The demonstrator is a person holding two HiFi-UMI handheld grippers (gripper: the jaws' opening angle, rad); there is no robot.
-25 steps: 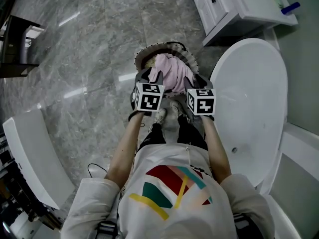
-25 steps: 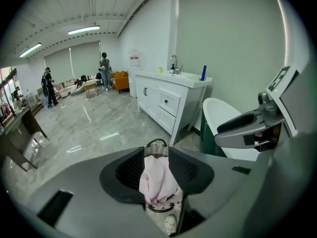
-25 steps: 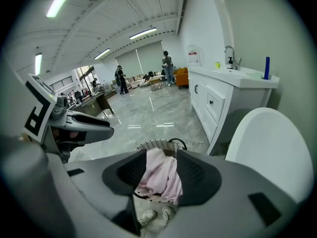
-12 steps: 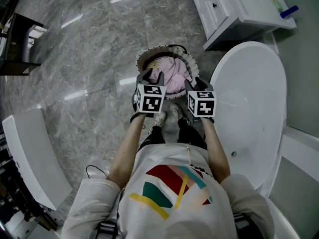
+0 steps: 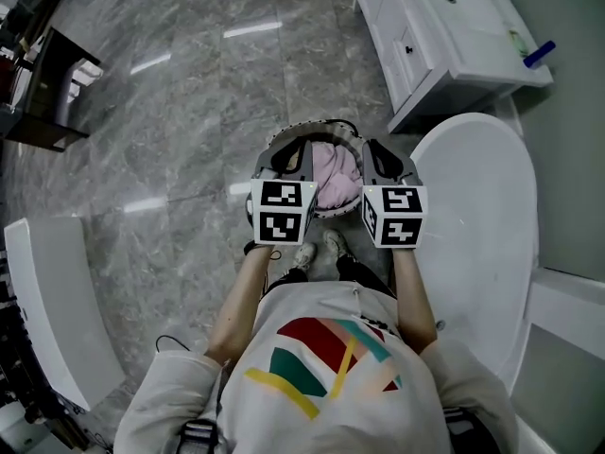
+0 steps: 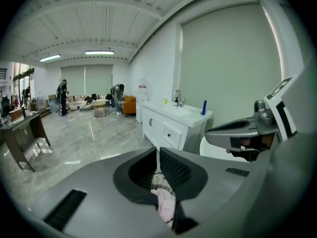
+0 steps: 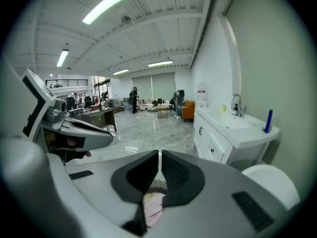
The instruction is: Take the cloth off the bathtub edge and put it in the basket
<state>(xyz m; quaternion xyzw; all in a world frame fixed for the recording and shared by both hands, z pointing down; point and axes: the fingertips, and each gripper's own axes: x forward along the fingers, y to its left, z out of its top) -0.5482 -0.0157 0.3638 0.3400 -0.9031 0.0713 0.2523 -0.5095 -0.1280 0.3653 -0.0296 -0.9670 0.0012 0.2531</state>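
Observation:
The pink cloth (image 5: pixel 333 170) lies bunched inside the round basket (image 5: pixel 326 124) on the floor, beside the white bathtub (image 5: pixel 482 216). Both grippers hover side by side above the basket's near rim. On the left gripper (image 5: pixel 288 154) the jaws are closing, tips almost touching, with nothing between them. The right gripper (image 5: pixel 383 159) is the same, its jaws closing on nothing. In the left gripper view, the cloth (image 6: pixel 166 205) shows below the gripper (image 6: pixel 158 150). The right gripper view shows the cloth (image 7: pixel 152 207) under that gripper (image 7: pixel 159 155).
A white vanity cabinet (image 5: pixel 444 26) with a sink stands beyond the tub. A dark table (image 5: pixel 47 93) is at the far left, and a white curved panel (image 5: pixel 57 301) at the near left. The person's feet are just behind the basket. Grey marble floor surrounds it.
Both grippers have lifted up and back from the basket and their jaws have come together. The cloth has stayed in the basket.

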